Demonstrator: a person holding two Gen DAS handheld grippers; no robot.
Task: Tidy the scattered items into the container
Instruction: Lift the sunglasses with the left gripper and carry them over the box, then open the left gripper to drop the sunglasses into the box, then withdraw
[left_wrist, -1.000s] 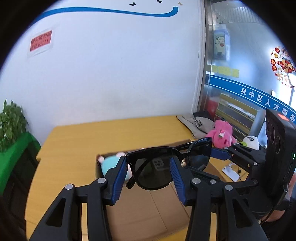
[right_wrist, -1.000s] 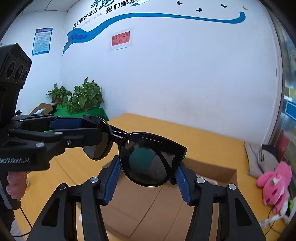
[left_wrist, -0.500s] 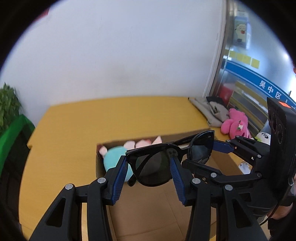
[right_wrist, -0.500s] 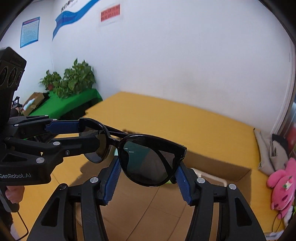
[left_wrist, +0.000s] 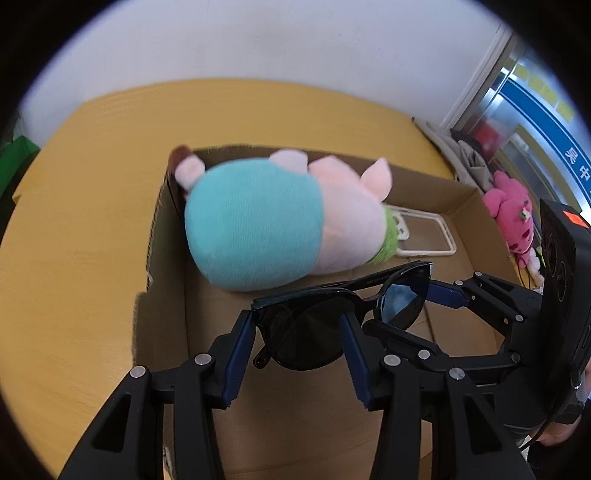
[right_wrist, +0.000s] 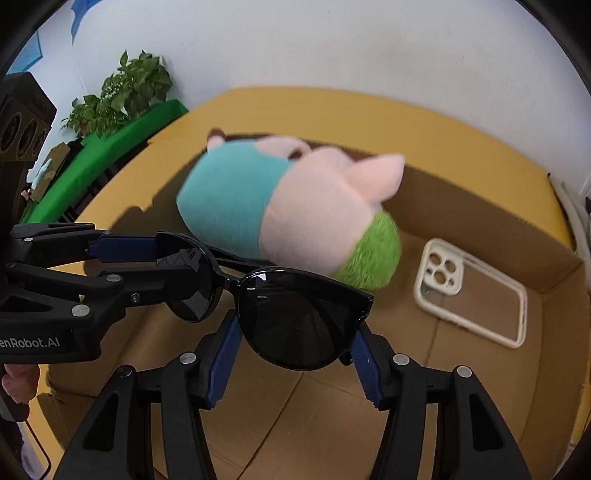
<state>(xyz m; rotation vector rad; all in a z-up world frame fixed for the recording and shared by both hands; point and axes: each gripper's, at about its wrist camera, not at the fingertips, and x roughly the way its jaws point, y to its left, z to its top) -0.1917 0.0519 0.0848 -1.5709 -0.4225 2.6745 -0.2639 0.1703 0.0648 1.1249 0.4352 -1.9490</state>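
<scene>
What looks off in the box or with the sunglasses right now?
Nothing damaged. The sunglasses are held over the cardboard box, one lens in each gripper. The plush pig leans over the far wall; the phone case lies flat.

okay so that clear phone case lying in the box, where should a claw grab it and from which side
Probably from above, pinching across the two long rails of the phone case, near its middle. It lies flat on the floor of the cardboard box, so only the raised rim offers a hold. Stay clear of the camera-cutout corner beside the plush toy.
</scene>
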